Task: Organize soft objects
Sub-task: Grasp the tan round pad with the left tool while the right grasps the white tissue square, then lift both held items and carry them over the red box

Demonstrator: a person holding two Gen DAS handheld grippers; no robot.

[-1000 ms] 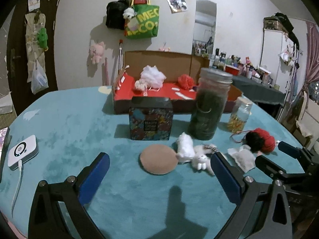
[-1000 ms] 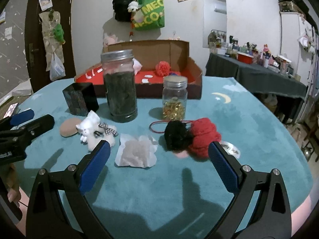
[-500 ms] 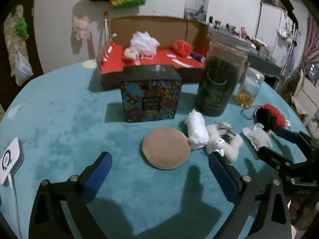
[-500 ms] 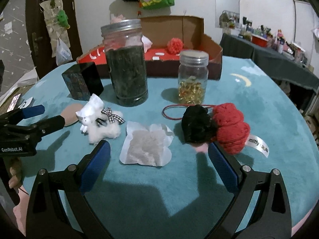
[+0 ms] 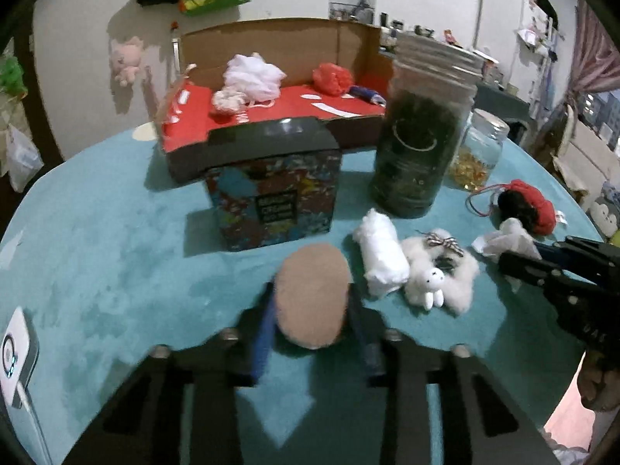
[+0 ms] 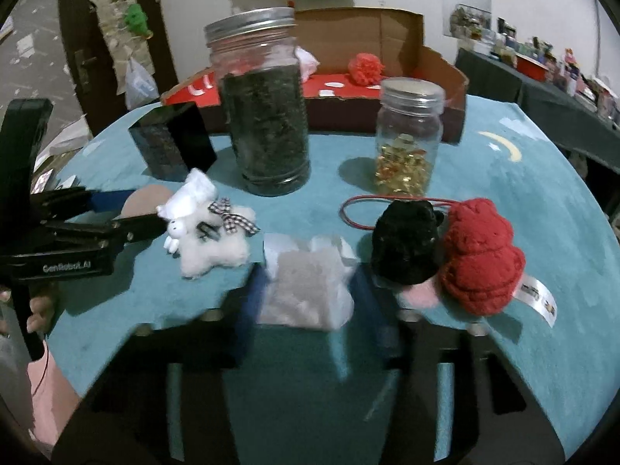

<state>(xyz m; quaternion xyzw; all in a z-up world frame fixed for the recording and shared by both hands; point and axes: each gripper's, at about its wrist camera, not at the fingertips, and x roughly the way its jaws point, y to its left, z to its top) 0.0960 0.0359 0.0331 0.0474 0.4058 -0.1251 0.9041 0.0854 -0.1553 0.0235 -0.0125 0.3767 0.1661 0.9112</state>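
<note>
On the teal table (image 5: 97, 240), the left gripper (image 5: 314, 329) has its 2 blue fingers (image 5: 261, 343) drawn in against the sides of a round tan powder puff (image 5: 312, 294), clamping it. Just behind the puff stands a patterned black-lidded box (image 5: 273, 193), and behind that an open cardboard box with a red floor (image 5: 271, 108) holding a white mesh pouf (image 5: 254, 77) and a red pompom (image 5: 331, 77). Right of the puff lie a white roll of soft cloth (image 5: 381, 257) and, touching it, a white plush bunny with a checked bow (image 5: 438, 279). Behind them rise a tall jar of dark leaves (image 5: 420, 143) and a smaller jar of gold pieces (image 6: 407, 137). Further right, the right gripper (image 6: 310, 302) is closed narrowly on a white fluffy pad (image 6: 306, 290). Beside it to the right sit a black plush (image 6: 405, 242) and a red knitted plush (image 6: 482, 255), touching each other.
</note>
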